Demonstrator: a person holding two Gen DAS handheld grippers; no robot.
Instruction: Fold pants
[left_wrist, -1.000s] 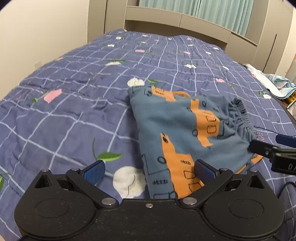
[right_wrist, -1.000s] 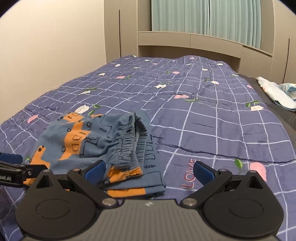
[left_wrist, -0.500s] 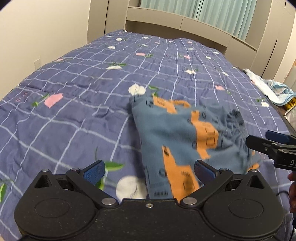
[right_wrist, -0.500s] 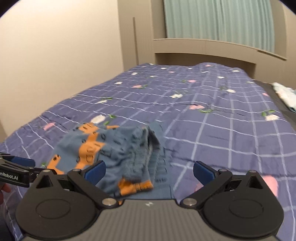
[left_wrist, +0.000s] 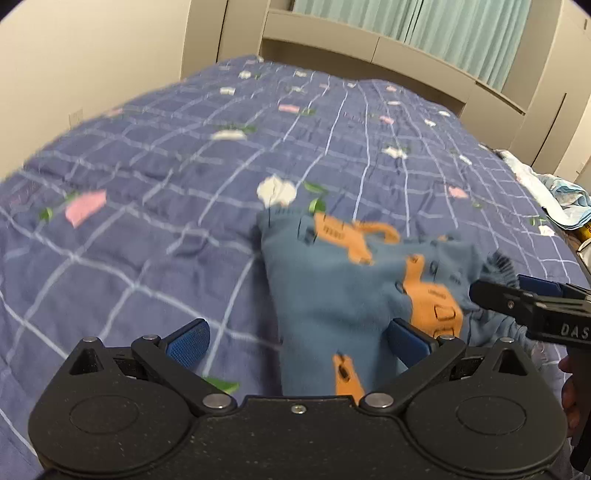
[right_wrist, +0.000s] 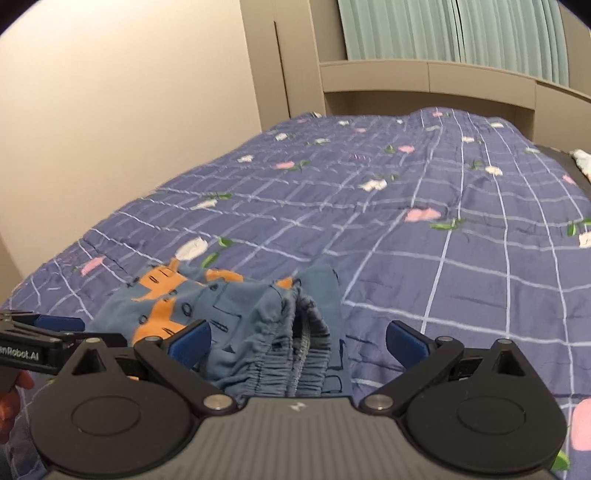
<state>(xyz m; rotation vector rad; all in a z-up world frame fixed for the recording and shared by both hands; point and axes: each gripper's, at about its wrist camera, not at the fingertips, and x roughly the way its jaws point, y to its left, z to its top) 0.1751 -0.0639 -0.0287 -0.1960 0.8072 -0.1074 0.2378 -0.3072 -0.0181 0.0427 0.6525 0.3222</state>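
A: Both cams have pulled back & tipped up vs 1 s ago. Pants sat mid-frame in the left view then; now they run down under the left tool. Blurrier too.

B: And the right view?

A: Same story. Waistband was ahead of the right tool before, now it's right at the body, bunched between the fingers, w/ fabric humped up more than it was.

B: Tool state?

A: Left: fingers wide apart, nothing held. Right: also spread, gripping nothing. No change there since 1 s ago.

B: Where are the pants?

A: Lying folded on the bed, near edge, on the quilt. Blue w/ orange shapes.

B: What does one view give that the other doesn't?

A: Left view shows the flat folded panel and leg-end corner, plus the right tool's tip coming in from the right over the waistband side, and a bit of a hand under it. Right view shows the gathered elastic waistband close up, layers stacked, which the left view only has as a blur. It also has the left tool's tip at far left w/ a hand below it. Left view alone shows a light cloth pile past the bed's far right edge.

B: Counts?

A: 1 pants, 2 tools, 2 hands partly seen, 1 bed.
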